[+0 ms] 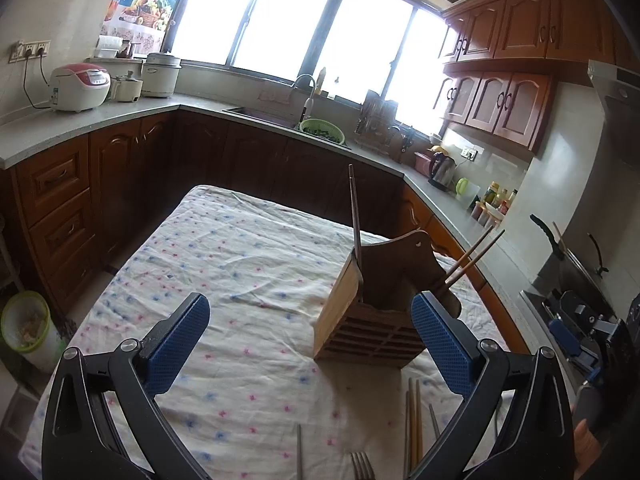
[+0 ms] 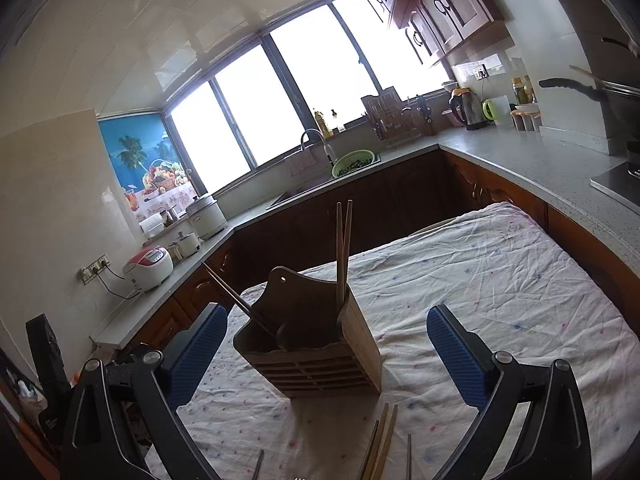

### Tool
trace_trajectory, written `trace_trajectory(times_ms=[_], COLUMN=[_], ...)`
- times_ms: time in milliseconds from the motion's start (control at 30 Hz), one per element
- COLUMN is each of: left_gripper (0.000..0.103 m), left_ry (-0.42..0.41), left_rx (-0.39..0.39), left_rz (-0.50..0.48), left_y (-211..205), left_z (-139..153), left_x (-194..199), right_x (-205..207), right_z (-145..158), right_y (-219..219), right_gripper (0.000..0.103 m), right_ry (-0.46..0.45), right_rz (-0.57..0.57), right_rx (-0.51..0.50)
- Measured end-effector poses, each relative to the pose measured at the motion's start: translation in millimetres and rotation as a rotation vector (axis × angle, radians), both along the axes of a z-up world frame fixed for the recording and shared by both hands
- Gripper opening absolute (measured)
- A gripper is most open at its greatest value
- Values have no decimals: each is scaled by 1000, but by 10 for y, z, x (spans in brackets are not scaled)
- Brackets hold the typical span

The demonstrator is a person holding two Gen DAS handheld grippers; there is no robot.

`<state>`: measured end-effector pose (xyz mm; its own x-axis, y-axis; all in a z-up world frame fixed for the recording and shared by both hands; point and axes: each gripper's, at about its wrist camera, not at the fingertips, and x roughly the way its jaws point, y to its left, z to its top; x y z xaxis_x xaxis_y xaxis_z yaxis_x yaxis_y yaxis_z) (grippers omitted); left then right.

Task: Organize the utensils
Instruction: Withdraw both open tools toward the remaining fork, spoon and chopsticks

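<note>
Looking along our left hand-held gripper (image 1: 310, 344), jaws apart and empty, we see the wooden utensil holder (image 1: 376, 316) just ahead-right, chopsticks (image 1: 414, 420) and fork (image 1: 362, 466) loose beneath. Our right hand-held gripper (image 2: 326, 354), equally apart, faces it too, probably for the remaining chopsticks (image 2: 382, 444) on the desk (image 2: 500, 280).

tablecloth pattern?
White tablecloth with small pink and blue flecks; clearest in left wrist view.

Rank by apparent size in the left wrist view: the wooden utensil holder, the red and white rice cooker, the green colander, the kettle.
1. Wooden utensil holder, largest by far, though nearest the camera.
2. Red and white rice cooker.
3. Green colander and kettle look similar in size; no clear order.
</note>
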<state>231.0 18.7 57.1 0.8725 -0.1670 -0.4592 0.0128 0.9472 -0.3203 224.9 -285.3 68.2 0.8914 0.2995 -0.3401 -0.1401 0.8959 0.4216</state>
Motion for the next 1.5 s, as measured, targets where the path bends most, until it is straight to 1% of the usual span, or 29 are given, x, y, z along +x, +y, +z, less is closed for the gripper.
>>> trace_trajectory(times_ms=[367,667,867,1133,1500], left_gripper=[103,103,103,103,103], left_ry=[3,18,22,42,103], left_rx=[38,39,52,86,115], left_rz=[-24,-33,-28,-49,-62], left_y=[3,39,52,-16,-87], left_z=[-103,-192,-261,-349,-573], left_x=[-572,-856,-1031,-1161,-1104], right_x=[-531,-892,-1044,-1195,-1242], right_z=[-57,-121,-176,-318,-526], right_y=[33,5,-11,16,48], right_gripper=[101,101,101,101,100], right_ry=[2,2,20,45,84], right_rz=[28,26,22,11,10], right_rx=[-27,-48,-59,-107,-147])
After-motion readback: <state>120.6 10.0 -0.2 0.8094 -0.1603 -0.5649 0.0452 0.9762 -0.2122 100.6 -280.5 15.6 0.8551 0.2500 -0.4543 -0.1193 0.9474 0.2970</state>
